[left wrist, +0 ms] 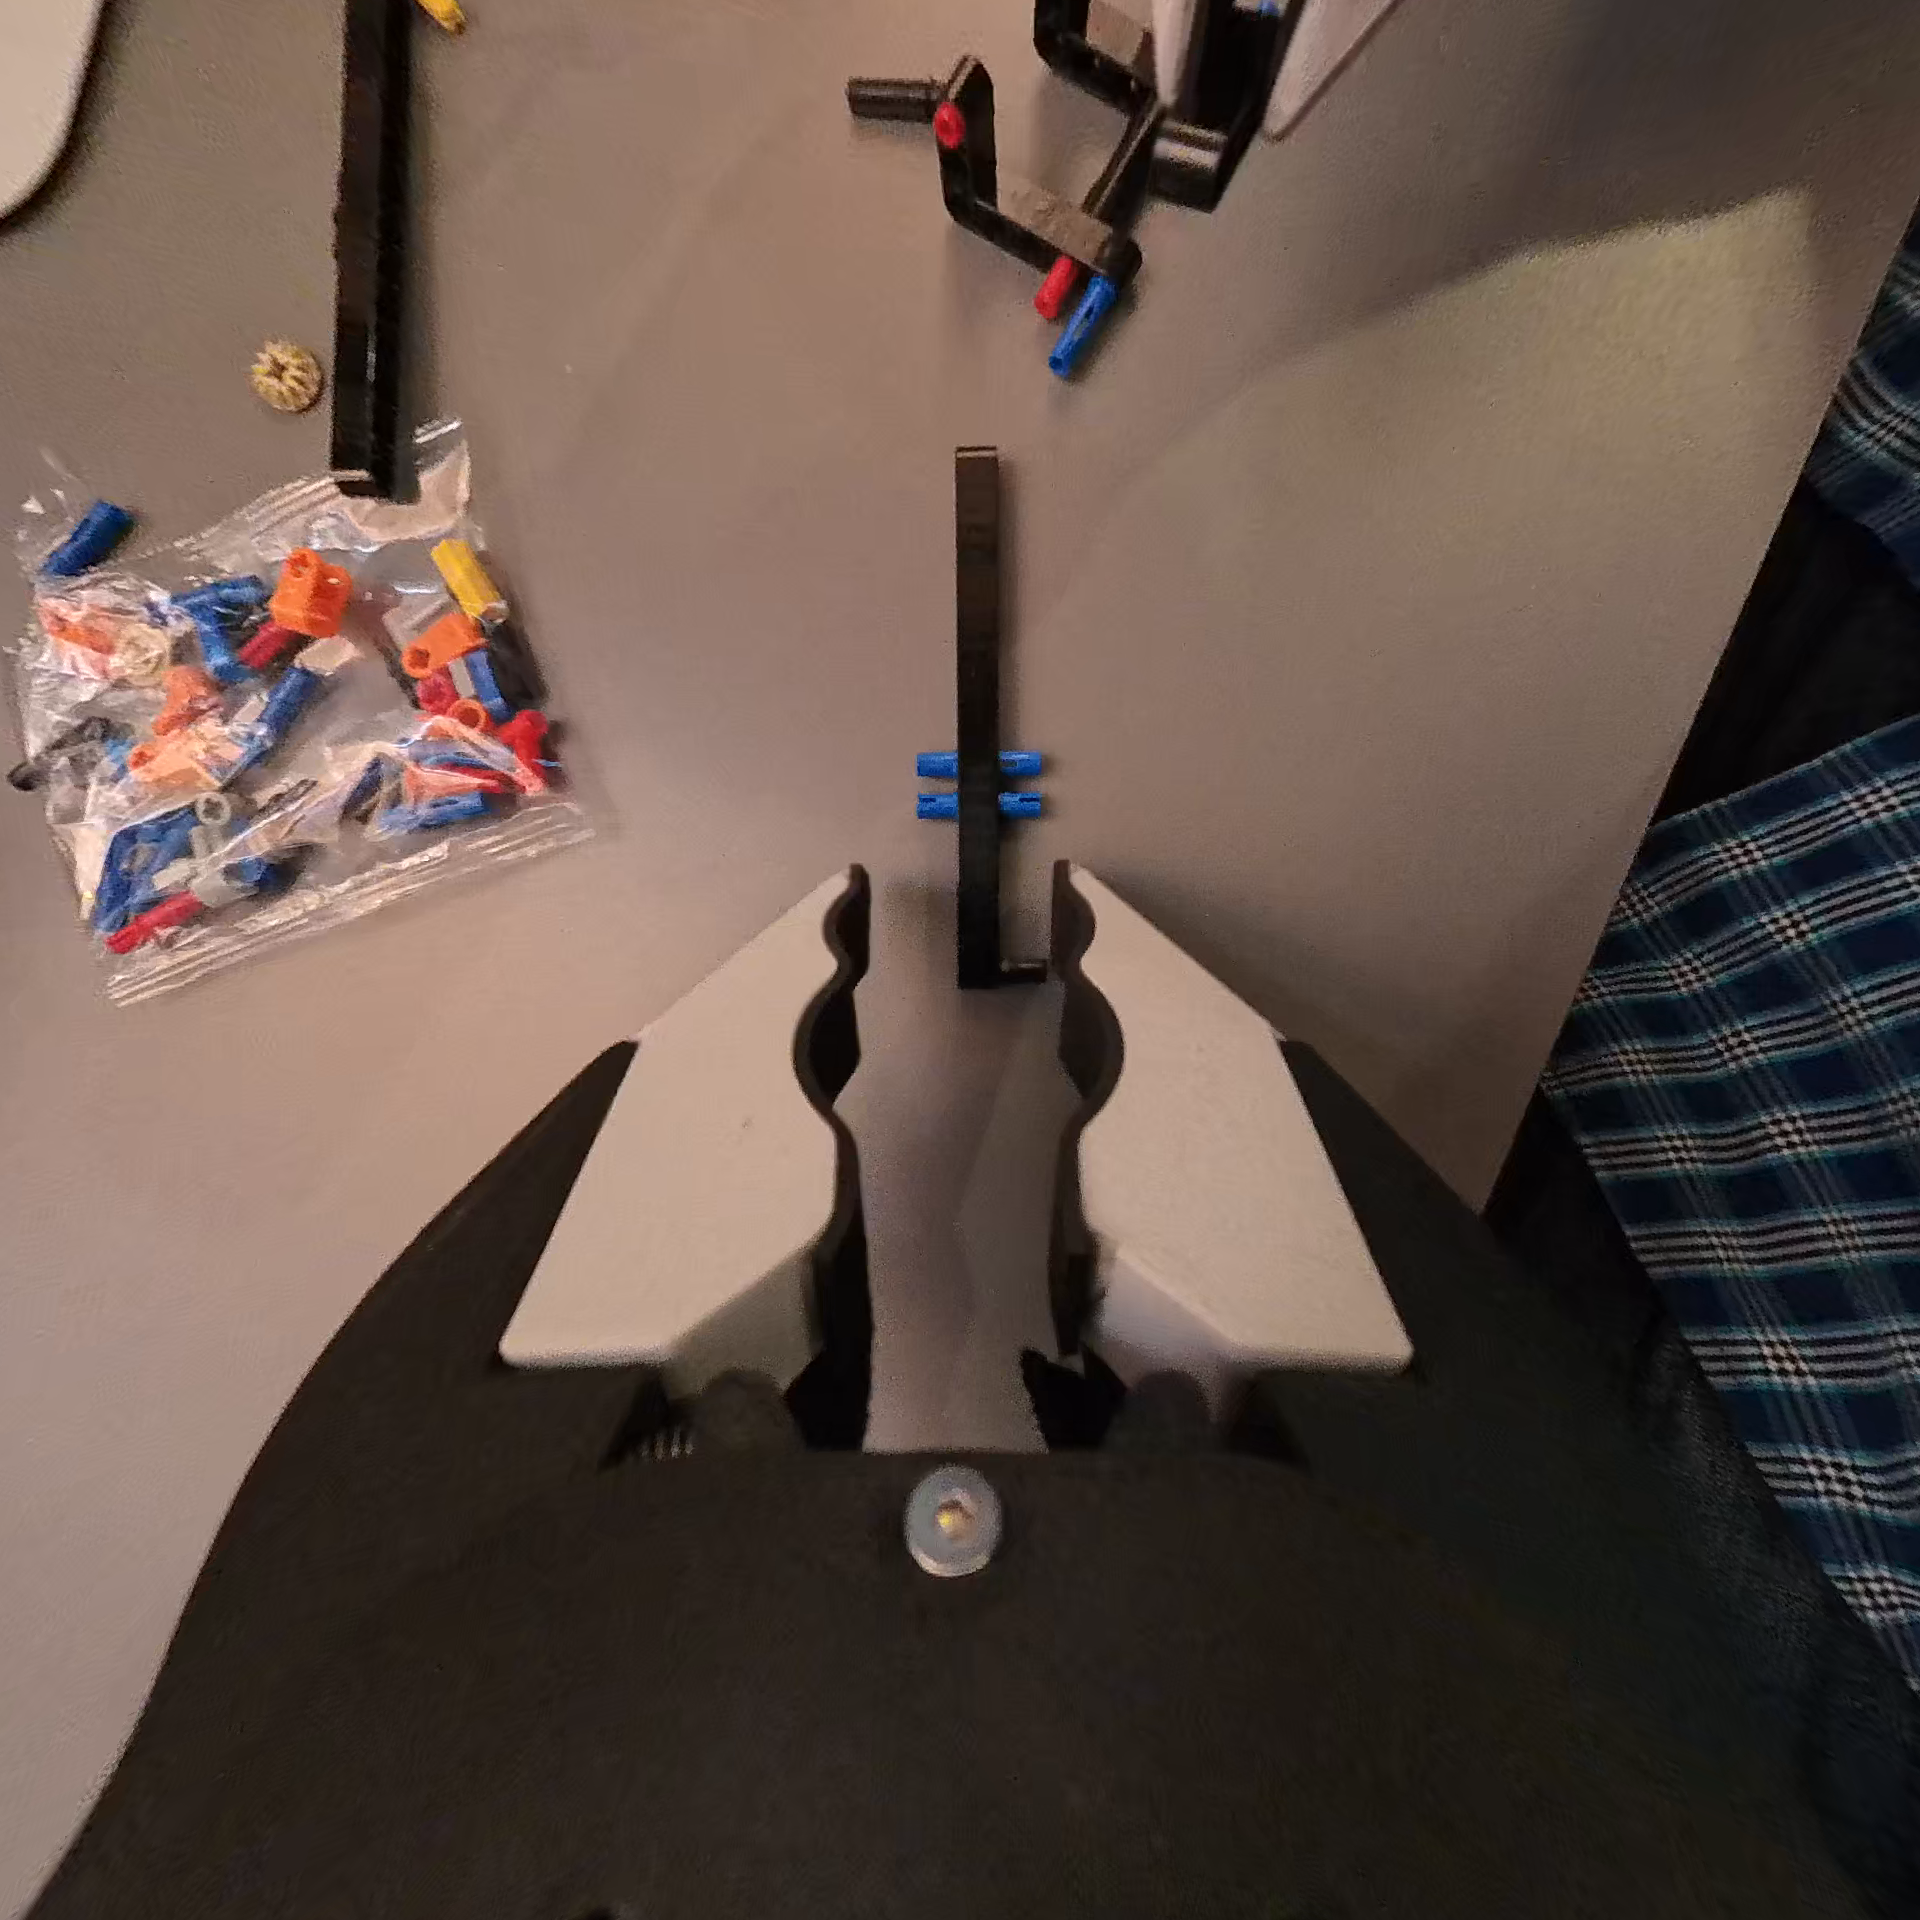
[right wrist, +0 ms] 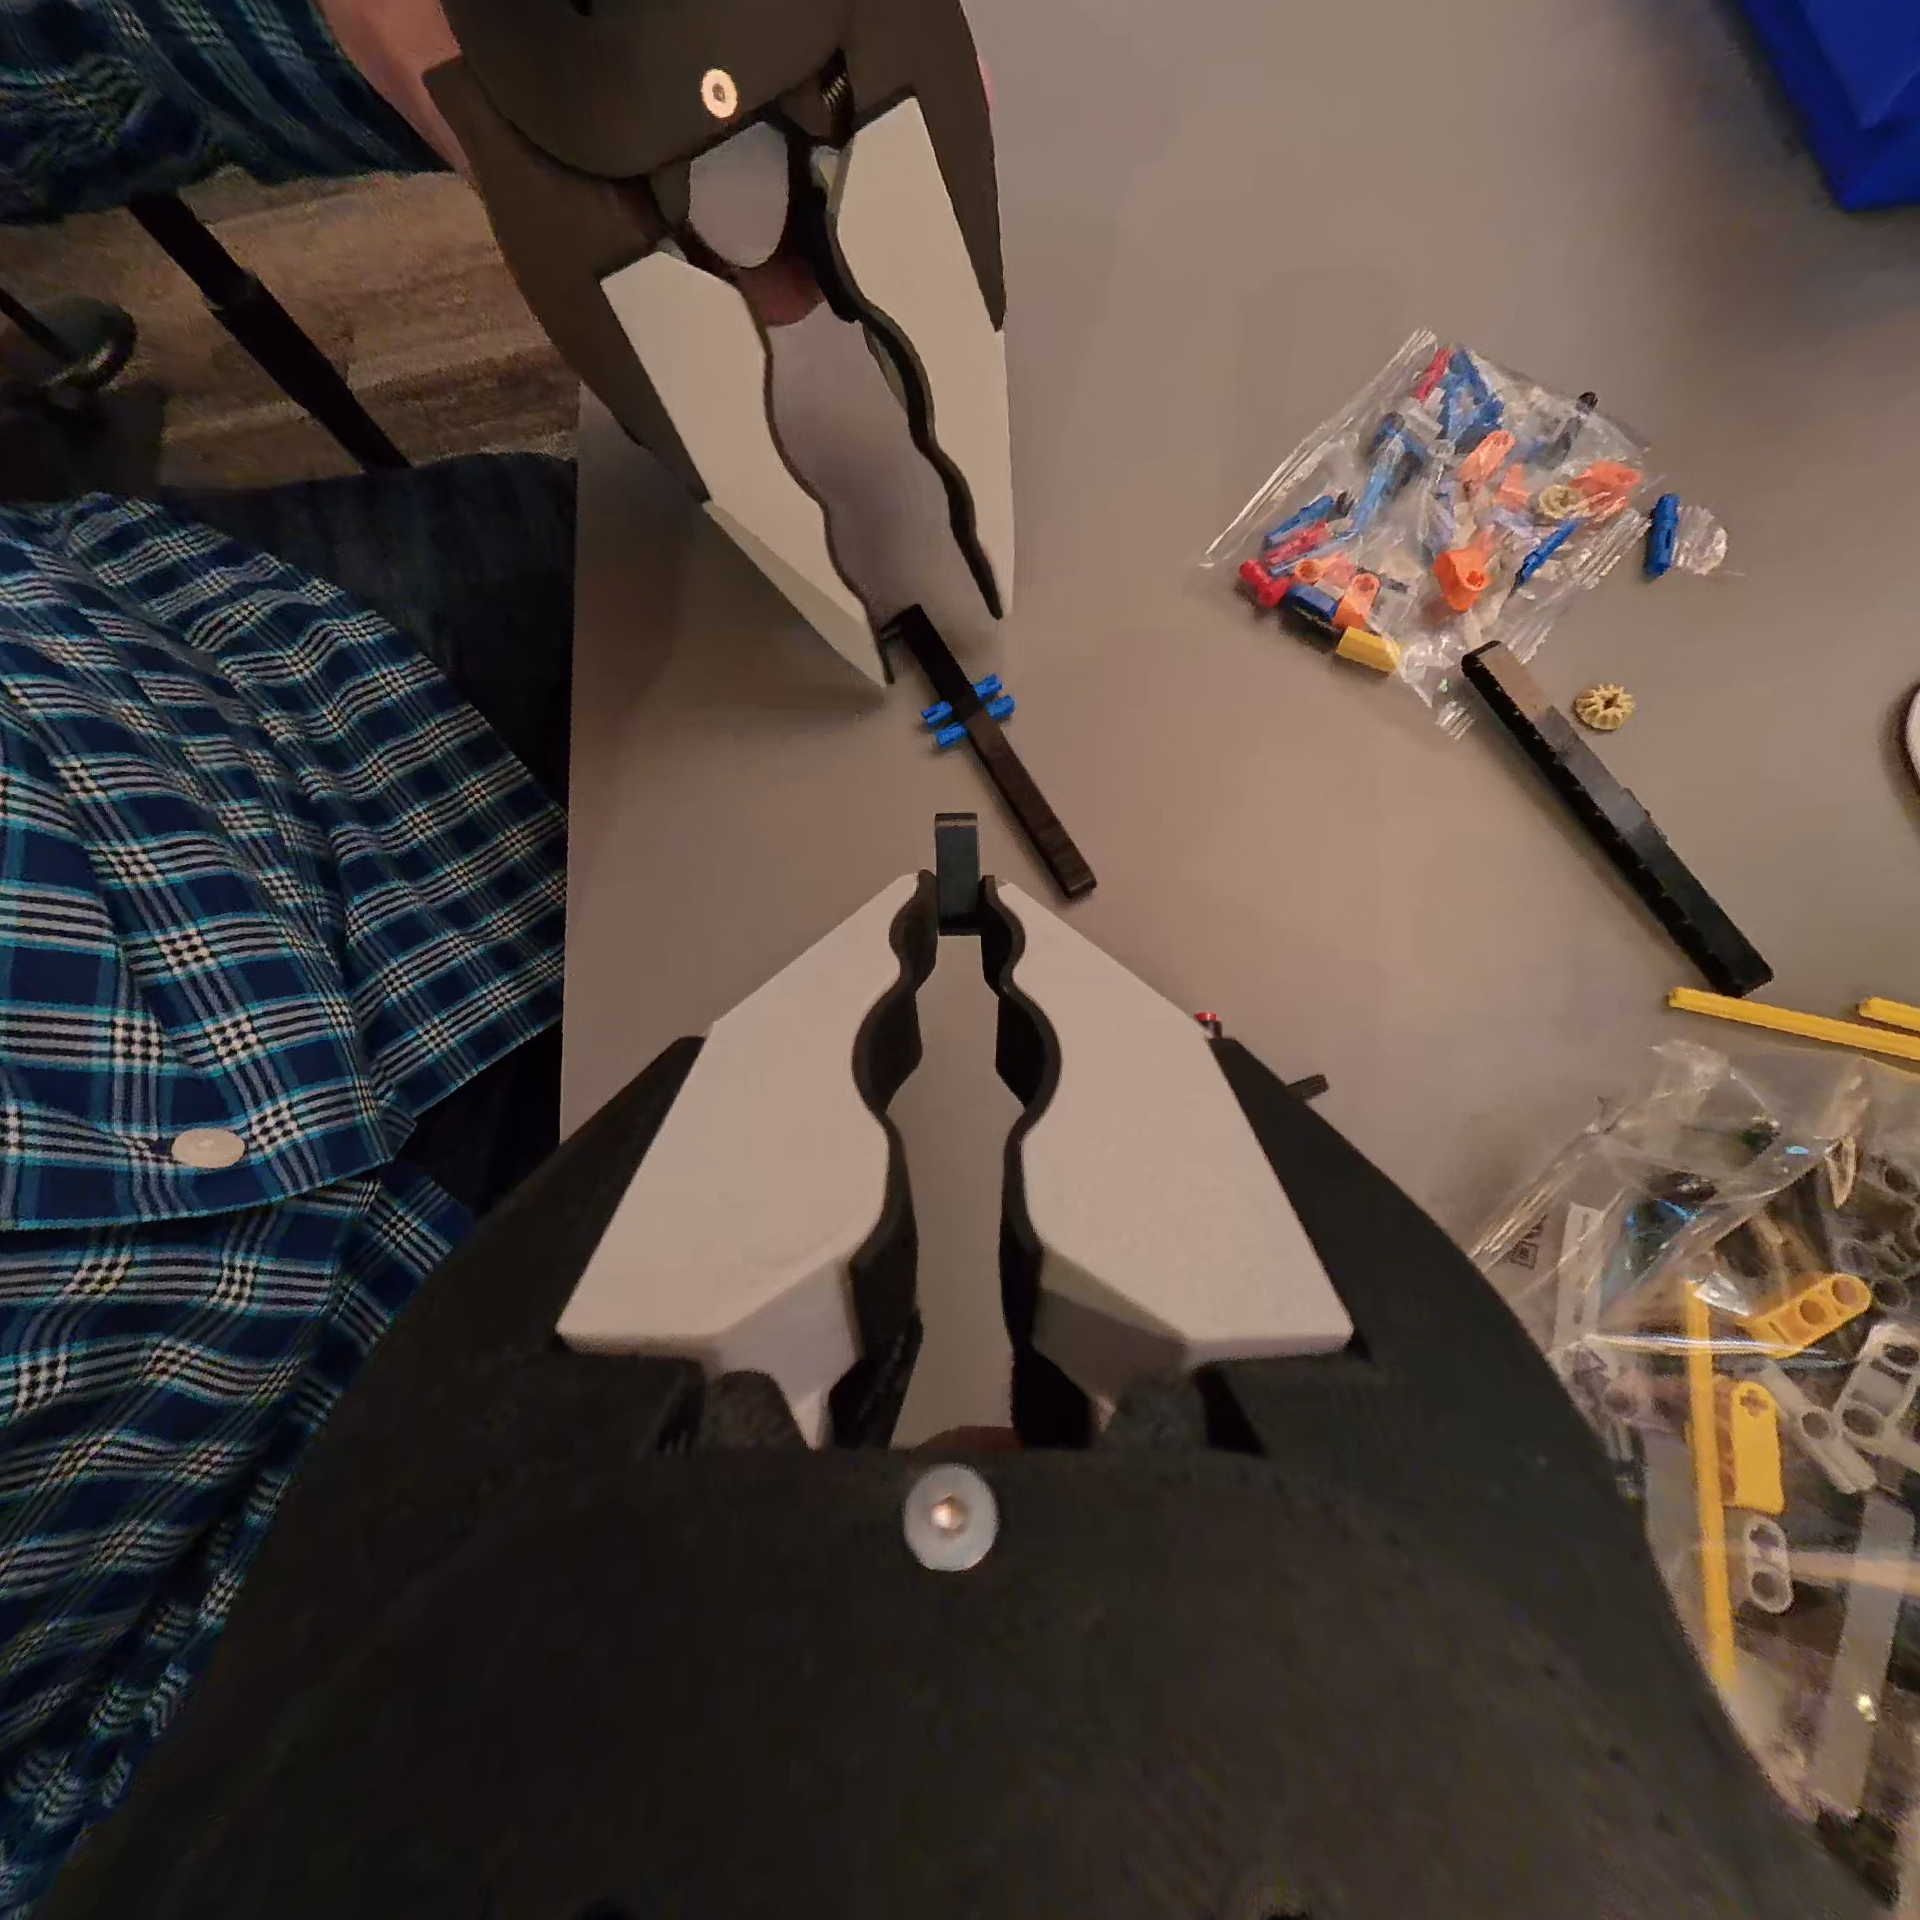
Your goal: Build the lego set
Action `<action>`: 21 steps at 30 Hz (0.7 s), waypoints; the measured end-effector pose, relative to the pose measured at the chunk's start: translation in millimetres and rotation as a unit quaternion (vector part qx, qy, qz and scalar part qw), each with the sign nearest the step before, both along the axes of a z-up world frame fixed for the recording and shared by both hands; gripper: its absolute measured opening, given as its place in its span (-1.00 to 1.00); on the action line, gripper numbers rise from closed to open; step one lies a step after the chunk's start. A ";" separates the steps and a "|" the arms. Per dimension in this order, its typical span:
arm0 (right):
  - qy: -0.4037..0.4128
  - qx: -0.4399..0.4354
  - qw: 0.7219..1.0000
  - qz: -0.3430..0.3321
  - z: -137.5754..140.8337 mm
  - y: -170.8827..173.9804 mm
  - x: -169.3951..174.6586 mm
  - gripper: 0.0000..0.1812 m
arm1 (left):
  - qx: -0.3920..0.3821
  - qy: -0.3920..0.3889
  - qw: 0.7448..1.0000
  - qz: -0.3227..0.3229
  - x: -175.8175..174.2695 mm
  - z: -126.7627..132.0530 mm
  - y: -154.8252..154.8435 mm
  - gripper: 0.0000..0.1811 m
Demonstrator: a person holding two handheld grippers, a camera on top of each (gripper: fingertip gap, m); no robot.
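The black beam (left wrist: 977, 717), fitted with two blue pins (left wrist: 978, 784), lies flat on the grey table (left wrist: 1299, 623), its near end between the spread, empty fingers of the left gripper (left wrist: 958, 883). The right gripper (right wrist: 958, 881) pinches a small dark piece (right wrist: 956, 868) just short of the beam's far end. Close the left gripper squarely on the beam to steady it before aligning the piece.

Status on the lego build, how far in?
Early. Done: a black beam has two blue pins pushed through it, and a small black linkage is assembled. In hand: the right hand-held gripper is shut on a small black piece; the left hand-held gripper is open around the beam's near end. Left: most parts remain bagged.
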State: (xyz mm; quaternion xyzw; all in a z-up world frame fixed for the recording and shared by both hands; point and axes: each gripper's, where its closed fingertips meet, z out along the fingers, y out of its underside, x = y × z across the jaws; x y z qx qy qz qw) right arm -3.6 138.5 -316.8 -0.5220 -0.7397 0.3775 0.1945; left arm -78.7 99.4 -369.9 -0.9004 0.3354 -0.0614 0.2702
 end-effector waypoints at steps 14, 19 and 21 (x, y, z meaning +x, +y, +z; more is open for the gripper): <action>0.004 0.002 1.000 -0.003 6.0 7.2 -12.3 -0.95 | 0.032 -0.008 0.998 0.053 -10.4 4.0 -6.5 -0.64; -0.021 0.002 1.000 0.003 0.4 7.1 -18.4 -0.95 | 0.037 0.007 0.999 0.032 -6.1 1.9 -5.8 -0.65; -0.038 0.014 0.999 0.011 -5.6 5.9 -21.6 -0.95 | 0.040 0.008 0.999 0.026 -3.0 1.6 -3.2 -0.64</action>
